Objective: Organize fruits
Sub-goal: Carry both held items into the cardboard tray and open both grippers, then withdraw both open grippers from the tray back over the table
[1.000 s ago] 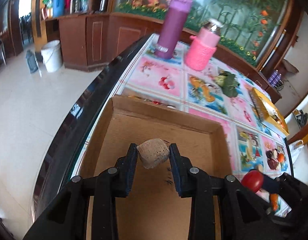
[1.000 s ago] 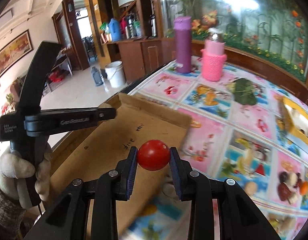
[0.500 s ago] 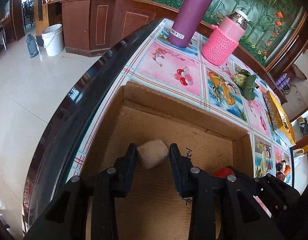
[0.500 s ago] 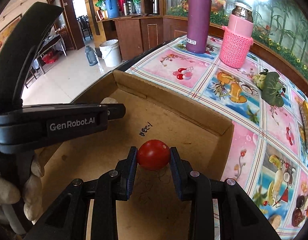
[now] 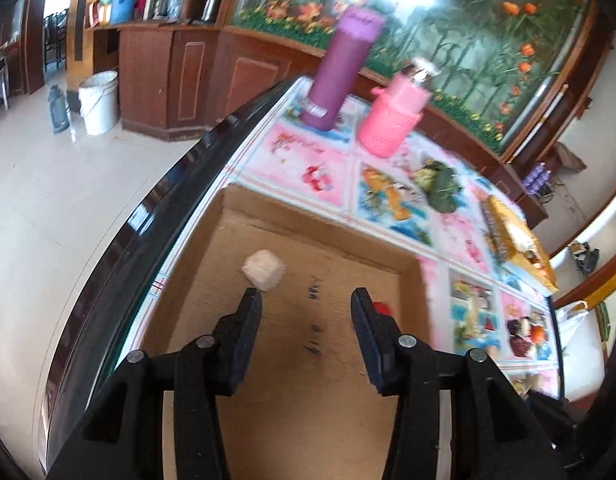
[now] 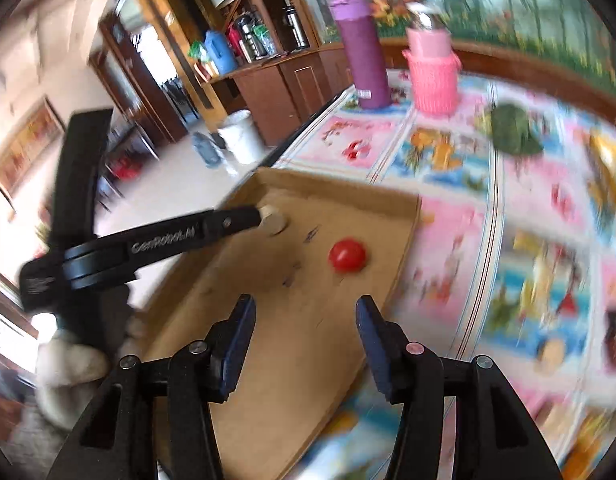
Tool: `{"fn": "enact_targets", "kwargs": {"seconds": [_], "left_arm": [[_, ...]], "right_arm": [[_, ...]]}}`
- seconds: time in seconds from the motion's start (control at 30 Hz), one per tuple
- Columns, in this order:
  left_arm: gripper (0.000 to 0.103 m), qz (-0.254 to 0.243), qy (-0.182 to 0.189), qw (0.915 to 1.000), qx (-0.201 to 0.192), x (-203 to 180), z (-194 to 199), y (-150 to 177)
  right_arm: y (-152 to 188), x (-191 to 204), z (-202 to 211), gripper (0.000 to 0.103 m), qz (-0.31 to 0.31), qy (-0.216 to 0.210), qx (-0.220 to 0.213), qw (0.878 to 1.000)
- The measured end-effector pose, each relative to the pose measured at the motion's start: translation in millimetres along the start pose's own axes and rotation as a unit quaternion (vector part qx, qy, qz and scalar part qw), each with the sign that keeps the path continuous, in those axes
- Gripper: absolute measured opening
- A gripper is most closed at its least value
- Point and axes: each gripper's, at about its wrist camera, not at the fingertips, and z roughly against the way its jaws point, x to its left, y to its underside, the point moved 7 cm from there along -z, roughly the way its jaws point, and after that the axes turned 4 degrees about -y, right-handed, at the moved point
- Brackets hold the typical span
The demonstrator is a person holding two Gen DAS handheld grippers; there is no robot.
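Note:
A shallow cardboard box [image 5: 316, 200] lies at the table's left edge; it also shows in the right wrist view [image 6: 348, 186]. A pale beige fruit [image 5: 264, 264] lies on the box floor, just beyond my open left gripper [image 5: 306, 300]. It also shows in the right wrist view [image 6: 274, 218]. A red tomato [image 6: 347, 255] lies in the box, ahead of my open right gripper [image 6: 306, 308]. In the left wrist view only a sliver of the tomato [image 5: 382, 307] shows behind the right finger. Both grippers are empty and raised over the box.
A purple flask [image 5: 342, 74] and a pink knitted bottle [image 5: 392, 114] stand at the far end of the patterned tablecloth. A green leafy item [image 5: 440, 184] and a yellow packet [image 5: 516, 240] lie to the right. The table's dark edge [image 5: 148, 232] runs left of the box.
Both grippers opened and pulled back and up. The beige fruit and the tomato were let go and now lie on the box floor.

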Motion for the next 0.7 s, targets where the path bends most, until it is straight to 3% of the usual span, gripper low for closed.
{"fn": "enact_targets", "kwargs": {"seconds": [0.13, 0.33, 0.53, 0.7], "left_arm": [[0.045, -0.022, 0.045, 0.9981, -0.036, -34.9, 49.5, 8.7], [0.045, -0.076, 0.089, 0.9886, -0.094, -92.4, 113.1, 26.5], [0.045, -0.097, 0.12, 0.9792, -0.131, -125.0, 160.4, 36.7], [0.045, -0.108, 0.13, 0.9738, -0.152, -135.5, 189.2, 42.5]], "right_arm": [[34.5, -4.5, 51.2, 0.057, -0.072, -0.051, 0.0, 0.996], [72.5, -32.0, 125.1, 0.056, -0.105, -0.019, -0.032, 0.994], [97.5, -49.3, 186.7, 0.056, -0.196, -0.074, -0.091, 0.973], [109.5, -42.8, 211.7, 0.056, -0.219, -0.117, -0.074, 0.966]]}}
